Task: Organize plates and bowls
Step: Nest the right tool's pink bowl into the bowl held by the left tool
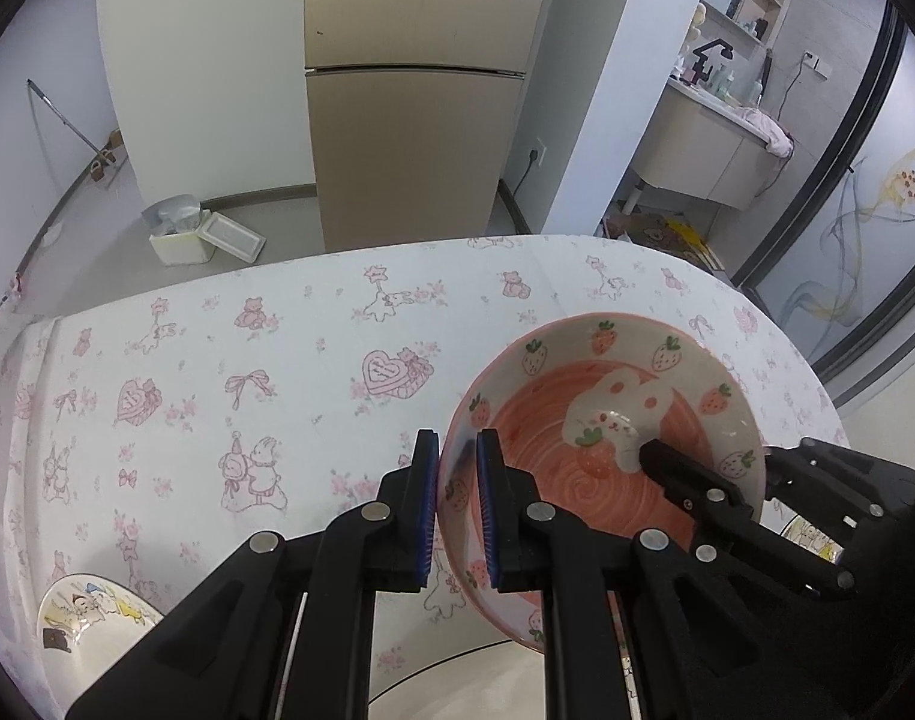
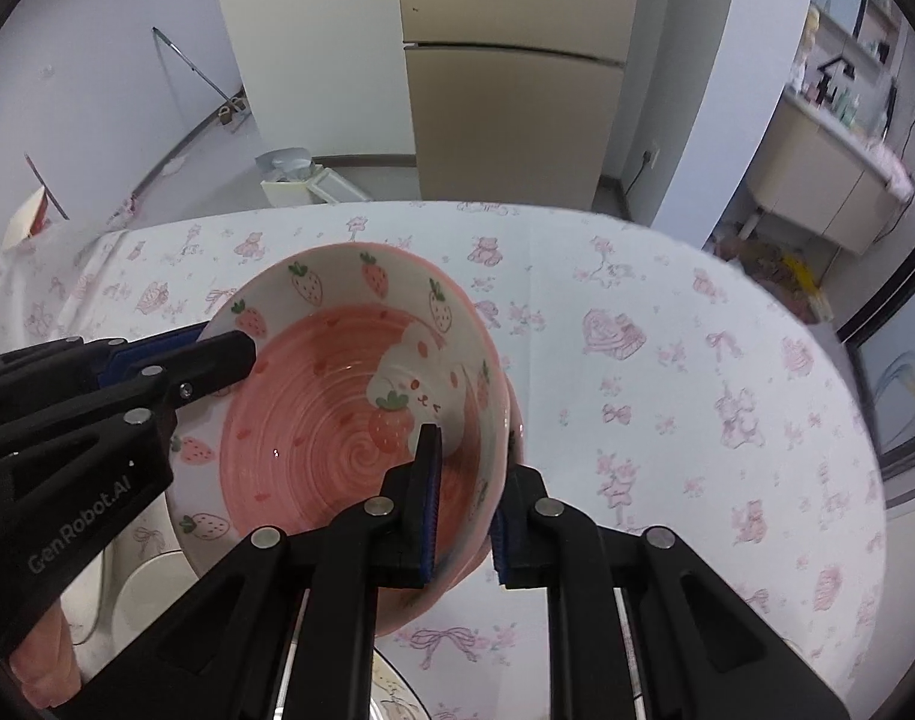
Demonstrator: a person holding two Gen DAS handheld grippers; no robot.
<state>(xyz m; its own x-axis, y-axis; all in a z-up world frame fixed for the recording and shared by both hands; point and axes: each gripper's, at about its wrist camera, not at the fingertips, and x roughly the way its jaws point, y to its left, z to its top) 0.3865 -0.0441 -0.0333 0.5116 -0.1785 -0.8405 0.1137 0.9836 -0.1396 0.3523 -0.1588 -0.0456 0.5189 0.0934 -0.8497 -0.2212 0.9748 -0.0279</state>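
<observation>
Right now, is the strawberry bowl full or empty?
Empty. The strawberry bowl shows its bare pink swirl and painted bunny inside, with no food or water, while both grippers pinch its rim.

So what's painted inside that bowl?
The bowl has a pink swirl, a white bunny and strawberries round the wall; clearest in the right wrist view.

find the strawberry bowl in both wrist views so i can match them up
Left wrist: strawberry bowl at right of centre, rim pinched by the left gripper.
Right wrist: centre-left, rim pinched by the right gripper.
Shared landmark: beige fridge behind the table.
</observation>
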